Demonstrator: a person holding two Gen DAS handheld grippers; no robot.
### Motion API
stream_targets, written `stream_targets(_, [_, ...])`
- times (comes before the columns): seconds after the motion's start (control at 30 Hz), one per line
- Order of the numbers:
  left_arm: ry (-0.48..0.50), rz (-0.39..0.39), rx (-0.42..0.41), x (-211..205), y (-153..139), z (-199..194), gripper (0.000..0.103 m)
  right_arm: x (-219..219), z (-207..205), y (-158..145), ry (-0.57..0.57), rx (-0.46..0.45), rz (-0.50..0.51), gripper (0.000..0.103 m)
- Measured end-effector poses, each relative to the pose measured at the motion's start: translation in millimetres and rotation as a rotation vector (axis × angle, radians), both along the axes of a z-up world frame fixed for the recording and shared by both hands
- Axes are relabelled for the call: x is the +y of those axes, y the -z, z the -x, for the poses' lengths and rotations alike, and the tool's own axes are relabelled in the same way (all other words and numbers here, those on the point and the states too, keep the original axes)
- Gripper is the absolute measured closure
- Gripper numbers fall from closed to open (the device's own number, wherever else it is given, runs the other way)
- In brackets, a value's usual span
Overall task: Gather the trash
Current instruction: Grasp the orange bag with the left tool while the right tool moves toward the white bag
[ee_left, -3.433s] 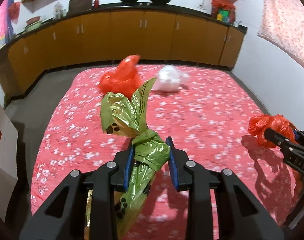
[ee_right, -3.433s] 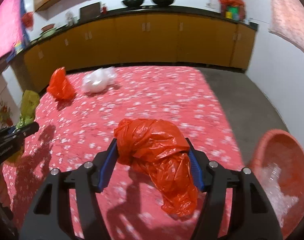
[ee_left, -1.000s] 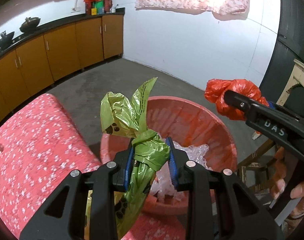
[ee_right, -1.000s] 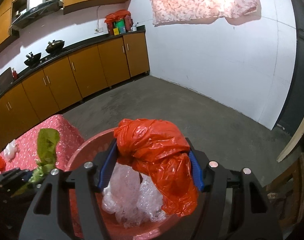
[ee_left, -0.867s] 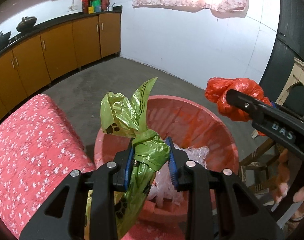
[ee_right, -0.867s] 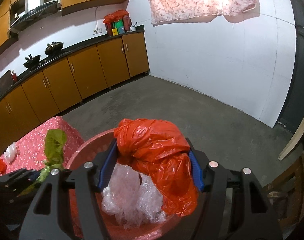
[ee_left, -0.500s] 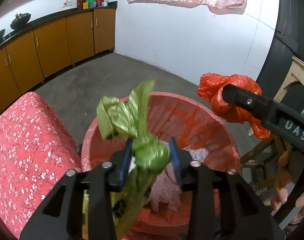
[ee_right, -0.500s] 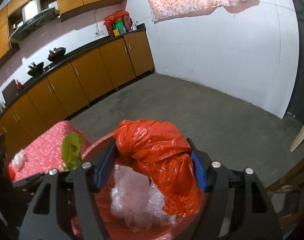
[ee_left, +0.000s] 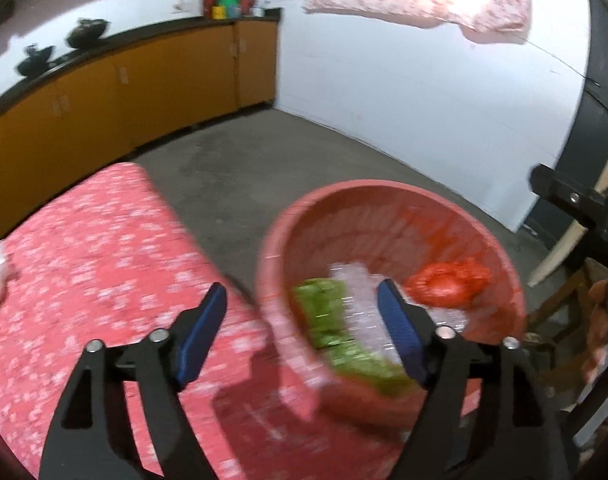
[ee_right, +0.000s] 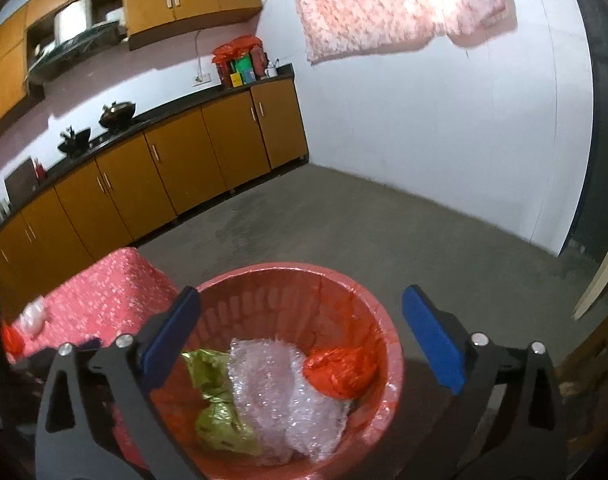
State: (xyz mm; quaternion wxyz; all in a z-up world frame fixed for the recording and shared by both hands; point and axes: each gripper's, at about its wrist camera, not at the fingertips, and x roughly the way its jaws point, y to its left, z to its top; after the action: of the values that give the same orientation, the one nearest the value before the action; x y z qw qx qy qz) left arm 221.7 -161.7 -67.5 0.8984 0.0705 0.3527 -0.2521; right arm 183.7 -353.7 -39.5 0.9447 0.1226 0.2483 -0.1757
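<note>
The red plastic basket (ee_right: 295,270) stands on the floor beside the table. Inside it lie a green bag (ee_right: 215,400), a wad of bubble wrap (ee_right: 279,384) and a red bag (ee_right: 340,368). My right gripper (ee_right: 301,336) hovers over the basket, its jaws opening wide with nothing pressed between them. My left gripper (ee_left: 304,332) is above the basket's (ee_left: 384,188) near-left rim and the table edge, jaws opening too, and the green bag (ee_left: 328,320) lies loose below. The red bag (ee_left: 448,284) rests further right. The right gripper's finger (ee_left: 572,200) shows at the right edge.
The table with a red flowered cloth (ee_left: 83,240) still carries a white bag (ee_right: 33,314) and a red bag (ee_right: 9,338) at its far end. Orange cabinets (ee_right: 183,168) line the back wall. Wooden furniture (ee_left: 564,312) stands right of the basket, on bare concrete floor (ee_right: 384,232).
Both grippers have opened. The green bag dropped from the left one and the red bag from the right one into the basket. The left gripper has shifted left toward the table.
</note>
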Motion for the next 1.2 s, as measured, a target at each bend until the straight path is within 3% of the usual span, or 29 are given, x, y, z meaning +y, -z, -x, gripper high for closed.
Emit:
stream_targets(0.27, [-0.244, -0.052, -0.071, 99, -9, 7, 0.01, 57, -18, 0, -0.097, 0.059, 0.127, 0.004])
stream_targets(0.67, [-0.825, -0.153, -0.176, 293, -18, -17, 0.002, 156, -54, 3, -0.278, 0.08, 0.163, 0.004])
stream_targets(0.8, [-0.886, -0.134, -0.143, 331, -14, -41, 0.002, 187, -78, 8, -0.314, 0.093, 0.121, 0.004])
stream_targets(0.93, [-0.885, -0.101, -0.102, 352, -8, -70, 0.002, 216, -108, 15, -0.353, 0.105, 0.071, 0.004])
stream_targets(1.2, [-0.875, -0.153, -0.018, 365, 12, -112, 0.003, 275, -152, 31, -0.441, 0.148, 0.053, 0.004])
